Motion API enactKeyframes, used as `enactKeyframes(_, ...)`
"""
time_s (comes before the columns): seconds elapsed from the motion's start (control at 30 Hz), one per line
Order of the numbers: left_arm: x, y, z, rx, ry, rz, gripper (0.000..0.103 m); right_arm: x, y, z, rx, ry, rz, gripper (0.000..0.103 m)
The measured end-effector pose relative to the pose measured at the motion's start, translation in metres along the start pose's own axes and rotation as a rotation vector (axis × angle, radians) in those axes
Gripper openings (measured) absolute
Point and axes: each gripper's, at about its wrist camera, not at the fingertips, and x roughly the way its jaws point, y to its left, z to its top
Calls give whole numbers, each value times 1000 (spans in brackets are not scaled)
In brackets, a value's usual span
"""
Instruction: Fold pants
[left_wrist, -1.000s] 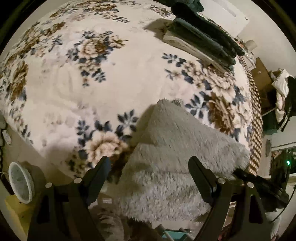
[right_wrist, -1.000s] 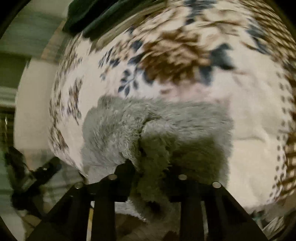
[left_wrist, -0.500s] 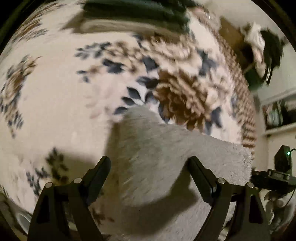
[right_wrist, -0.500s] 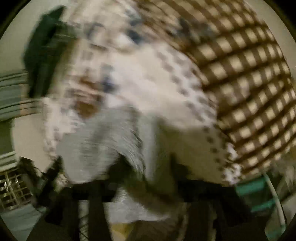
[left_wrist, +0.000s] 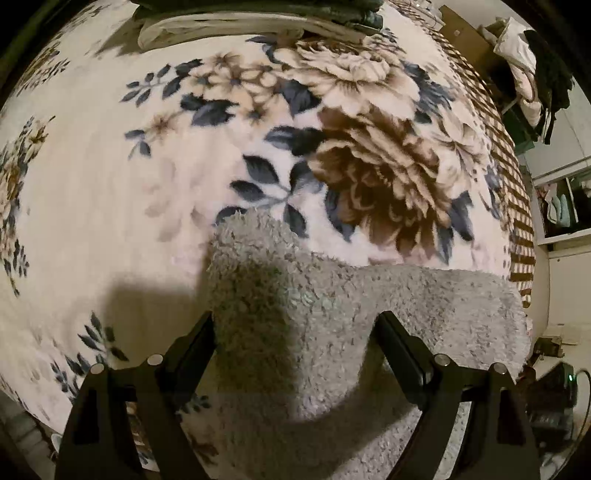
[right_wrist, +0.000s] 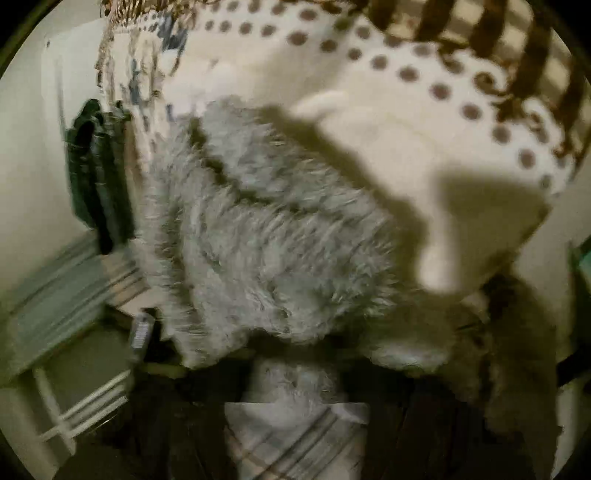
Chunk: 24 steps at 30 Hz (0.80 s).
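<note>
Spreading wide at the bottom of the left wrist view, the left hand-held gripper (left_wrist: 295, 332) has its two black fingers well apart, with the fluffy grey pants (left_wrist: 332, 332) lying between and under them; whether the fingers touch the fleece I cannot tell. The pants lie folded over at the near edge of the bed, on the floral blanket (left_wrist: 110, 203), and the gripper's shadow falls across both the fleece and the blanket to its left. Beyond the pants the blanket shows a large brown flower with blue-grey leaves, and its right border turns to a brown check pattern. At the far end of the bed a stack of folded dark clothes (left_wrist: 258, 11) rests on the blanket. To the right, off the bed, more garments hang in a heap.

In the right wrist view, which is blurred, the right hand-held gripper (right_wrist: 295, 387) sits dark at the bottom edge with a tuft of the grey pants (right_wrist: 266, 240) between its fingers, seemingly pinched, though the blur keeps me from being sure. The fleece bunches up ahead of it, over the dotted cream part of the blanket (right_wrist: 369, 92).
</note>
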Motion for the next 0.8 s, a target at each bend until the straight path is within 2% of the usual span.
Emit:
enactKeyframes(0.17, 6, 7, 3, -30, 19, -45, 88, -39, -10, -43, 17, -111, -129, 9)
enactKeyframes(0.23, 6, 5, 2, -30, 21, -56, 88, -52, -24, -42, 24, -114, -185, 9)
enactKeyframes(0.3, 6, 1, 2, -17, 22, -58, 88, -42, -40, -34, 52, -65, -194, 12)
enactKeyframes(0.33, 5, 0, 2, -10, 23, -50, 88, -30, -42, -27, 43, -1, -198, 22)
enactKeyframes(0.37, 4, -1, 3, -7, 24, -51, 88, -22, -38, -20, 16, 61, -226, 37)
enactKeyframes(0.4, 2, -1, 4, -5, 26, -56, 88, -21, -30, -20, -12, 70, -274, 42)
enactKeyframes(0.47, -4, 0, 5, -3, 27, -65, 88, -33, 4, -21, -133, 9, -349, 60)
enactKeyframes(0.5, -8, 1, 5, 3, 24, -70, 88, -43, 17, -25, -176, -29, -361, 65)
enactKeyframes(0.57, -15, 0, 4, 19, 12, -72, 88, -62, 48, -29, -264, -122, -337, 78)
enactKeyframes(0.63, -19, 0, 4, 30, 1, -74, 88, -65, 76, -22, -325, -164, -284, 83)
enactKeyframes(0.73, -16, 2, 5, 14, -1, -80, 88, -42, 105, 19, -342, -182, -240, 83)
enactKeyframes(0.8, -12, 5, 6, -2, -3, -85, 88, -21, 111, 42, -333, -149, -218, 80)
